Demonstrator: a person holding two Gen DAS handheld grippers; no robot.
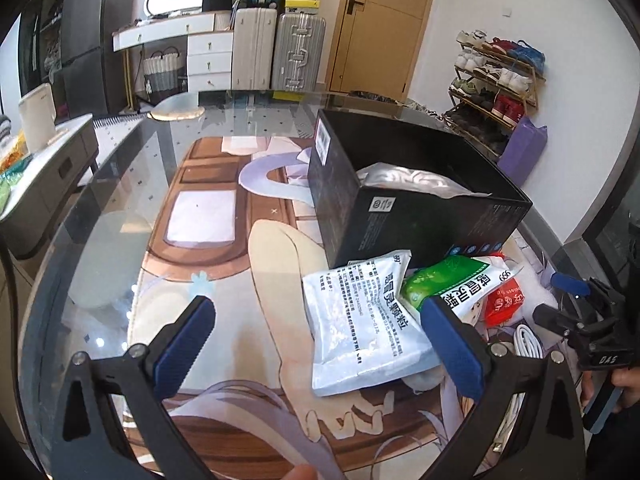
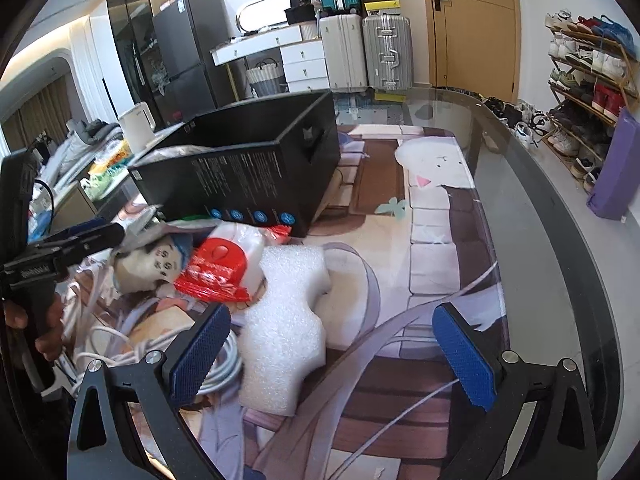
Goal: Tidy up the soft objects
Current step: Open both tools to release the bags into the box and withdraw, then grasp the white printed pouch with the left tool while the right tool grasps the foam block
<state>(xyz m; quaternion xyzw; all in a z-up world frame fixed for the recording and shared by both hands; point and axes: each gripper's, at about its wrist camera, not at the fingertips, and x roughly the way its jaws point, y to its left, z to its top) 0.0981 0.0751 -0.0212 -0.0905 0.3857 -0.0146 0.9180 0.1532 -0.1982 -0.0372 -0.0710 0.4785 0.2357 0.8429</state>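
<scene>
While my left gripper [image 1: 320, 344] stands spread wide and empty, the left wrist view shows a white pouch [image 1: 360, 320] between its fingers, touching the black box [image 1: 404, 208] near the tabletop's right edge. From the right wrist, my right gripper [image 2: 332, 356] gapes empty beside the white foam piece [image 2: 284, 320], and the red pouch [image 2: 218, 272] touches the foam.

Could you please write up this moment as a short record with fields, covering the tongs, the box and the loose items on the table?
left tongs: open, empty, above the white pouch
right tongs: open, empty, near the foam piece
black box: open top, a silver bag inside
green pouch: on the table, in front of the box
red packet: beside the foam piece
white cable: coiled on the printed mat
surface: glass table
</scene>
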